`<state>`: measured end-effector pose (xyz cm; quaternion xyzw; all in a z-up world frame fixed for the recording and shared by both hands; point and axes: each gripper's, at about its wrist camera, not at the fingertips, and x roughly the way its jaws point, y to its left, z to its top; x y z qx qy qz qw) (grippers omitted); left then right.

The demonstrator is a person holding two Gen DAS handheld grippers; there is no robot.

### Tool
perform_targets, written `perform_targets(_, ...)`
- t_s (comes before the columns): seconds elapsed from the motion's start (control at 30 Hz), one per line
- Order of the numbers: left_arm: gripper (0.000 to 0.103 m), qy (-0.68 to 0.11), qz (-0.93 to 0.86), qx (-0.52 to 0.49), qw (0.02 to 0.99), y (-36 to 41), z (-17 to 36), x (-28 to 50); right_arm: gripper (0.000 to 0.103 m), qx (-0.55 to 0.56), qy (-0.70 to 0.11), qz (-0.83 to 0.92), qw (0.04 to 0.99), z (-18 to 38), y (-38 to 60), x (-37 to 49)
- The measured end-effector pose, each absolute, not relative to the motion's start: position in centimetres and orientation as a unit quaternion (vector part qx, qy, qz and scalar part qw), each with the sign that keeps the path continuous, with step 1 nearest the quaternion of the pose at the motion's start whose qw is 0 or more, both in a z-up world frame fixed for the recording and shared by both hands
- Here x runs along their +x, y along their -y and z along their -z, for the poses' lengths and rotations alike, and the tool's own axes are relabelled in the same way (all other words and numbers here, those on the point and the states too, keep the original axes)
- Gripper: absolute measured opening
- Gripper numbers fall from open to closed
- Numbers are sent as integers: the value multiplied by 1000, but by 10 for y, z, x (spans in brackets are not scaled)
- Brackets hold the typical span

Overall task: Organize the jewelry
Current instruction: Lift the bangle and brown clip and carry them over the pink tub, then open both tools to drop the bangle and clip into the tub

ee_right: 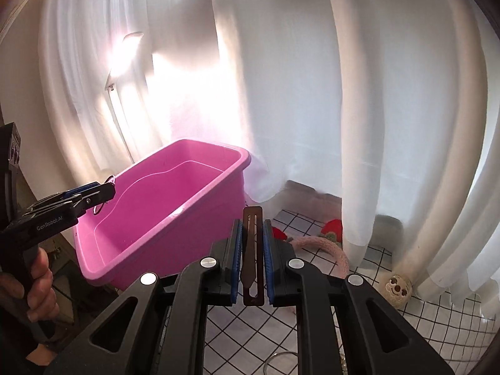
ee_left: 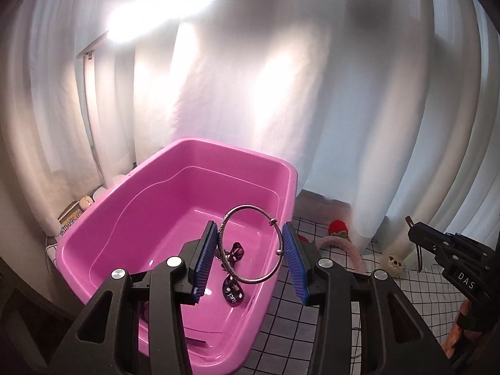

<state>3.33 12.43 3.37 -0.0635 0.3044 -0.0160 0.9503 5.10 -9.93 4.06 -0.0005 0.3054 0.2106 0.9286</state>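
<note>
White curtains hang behind the pink tub. My left gripper, jaws wide, spans the silver bangle above it; I should let it fall straight. My right gripper pinches a brown hair clip, waiting nearby.

**Curtains, checked cloth and soft toys around the work spot**

White sheer curtains are hanging across the whole background, glowing where light is coming through. A white cloth with a black grid is covering the surface below. A red knitted piece is lying at the curtain's hem, with a pink fuzzy band curving just beside it. A small cream plush face is sitting near the curtain folds. A printed box is peeking out at the far left.
</note>
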Motion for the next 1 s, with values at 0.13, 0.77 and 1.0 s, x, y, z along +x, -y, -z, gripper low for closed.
perform_targets(0.13, 42, -306, -19, -70, 949, -158, -35, 39, 13, -18, -297, -247, 922, -56, 57, 74)
perform_targets(0.77, 42, -382, -83, -95, 916, -236, 17, 74, 13, -88, -393, -319, 858, -12, -106, 163)
perform_targets(1.0, 42, -400, -81, -103, 907, -241, 28, 86, 13, -92, -418, -298, 854, 4, -114, 179)
